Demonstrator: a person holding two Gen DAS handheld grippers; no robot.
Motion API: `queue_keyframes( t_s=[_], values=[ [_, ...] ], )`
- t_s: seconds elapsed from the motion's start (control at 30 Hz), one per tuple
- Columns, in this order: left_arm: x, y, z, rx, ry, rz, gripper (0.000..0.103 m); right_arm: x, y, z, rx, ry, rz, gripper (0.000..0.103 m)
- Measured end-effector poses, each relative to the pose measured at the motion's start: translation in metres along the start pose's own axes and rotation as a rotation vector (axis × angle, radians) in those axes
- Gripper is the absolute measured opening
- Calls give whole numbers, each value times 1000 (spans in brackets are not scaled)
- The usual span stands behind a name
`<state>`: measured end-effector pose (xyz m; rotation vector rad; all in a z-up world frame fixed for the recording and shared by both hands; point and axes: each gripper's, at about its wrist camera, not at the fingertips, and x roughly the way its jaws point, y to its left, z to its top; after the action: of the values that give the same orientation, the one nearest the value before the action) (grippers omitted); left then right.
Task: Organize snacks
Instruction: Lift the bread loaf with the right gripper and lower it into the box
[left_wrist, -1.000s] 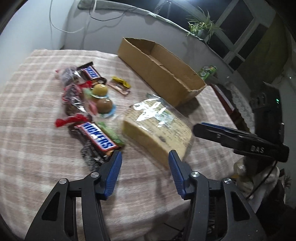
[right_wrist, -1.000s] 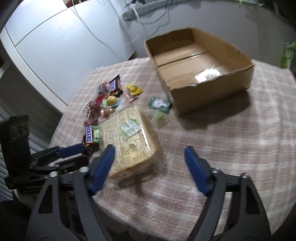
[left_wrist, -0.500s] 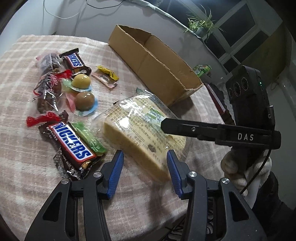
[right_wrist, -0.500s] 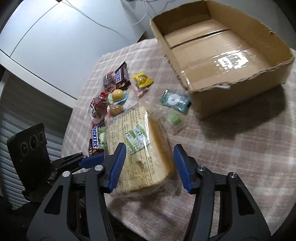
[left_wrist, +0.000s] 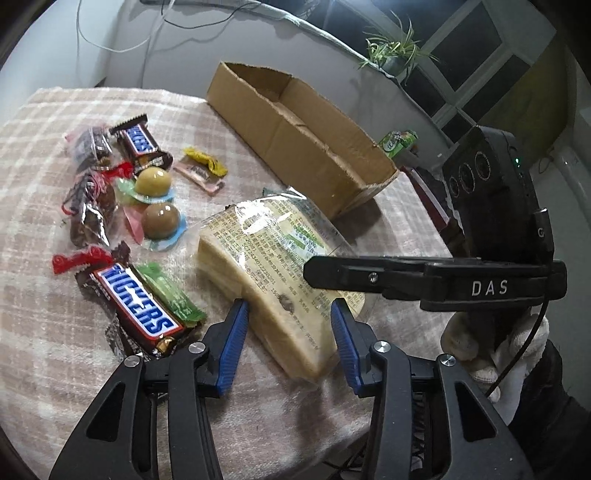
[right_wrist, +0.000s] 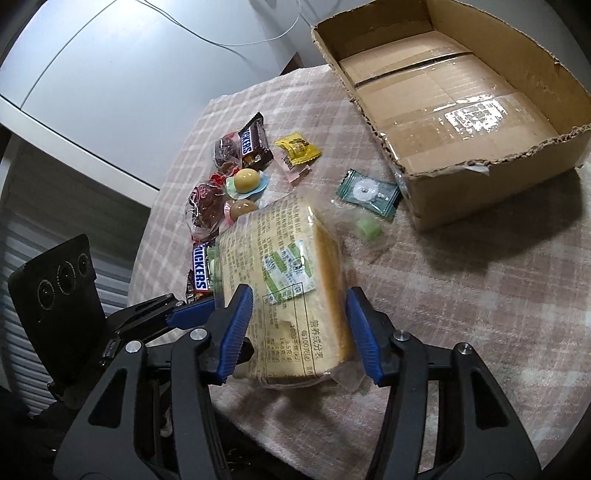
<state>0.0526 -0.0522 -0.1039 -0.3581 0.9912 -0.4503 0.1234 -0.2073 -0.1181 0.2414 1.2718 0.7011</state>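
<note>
Straddling the wrapped bread loaf (right_wrist: 291, 291) on the checked tablecloth (right_wrist: 461, 314), the right gripper (right_wrist: 299, 308) grips its sides. The left gripper (left_wrist: 288, 325) brackets the loaf's near corner; whether its pads press is unclear. The cardboard box (right_wrist: 461, 92) sits beyond the loaf.

Worktop (left_wrist: 44, 122) was round-edged, covered in a pink-and-cream checked cloth (right_wrist: 480, 295). Behind it, at 12 o'clock in the left wrist view, a plain pale wall (left_wrist: 74, 44) with thin dark and white cables (left_wrist: 155, 22) hanging loose across it. A curved pale ledge (left_wrist: 332, 44) ran toward 2 o'clock, carrying a potted spider plant (left_wrist: 395, 51). Beyond the plant, white-framed windows (left_wrist: 480, 66) showed black glass. Light was dim and cool, glaring off shiny surfaces. In the right wrist view, at 10 o'clock, a large white panel (right_wrist: 110, 74) with a dark seam; below it, at 9 o'clock, grey ribbed slats (right_wrist: 22, 295), kind unclear.
</note>
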Motion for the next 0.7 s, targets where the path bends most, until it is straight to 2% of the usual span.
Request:
queue_keyframes(
  t_s=[0.23,0.7],
  values=[
    [-10,-11,9,45,-38,8,44,-15,8,2,-11,-38,6,55],
    [-6,-41,59,147,-99,-11,44,-74,7,32,-43,-154,-20,55]
  ],
)
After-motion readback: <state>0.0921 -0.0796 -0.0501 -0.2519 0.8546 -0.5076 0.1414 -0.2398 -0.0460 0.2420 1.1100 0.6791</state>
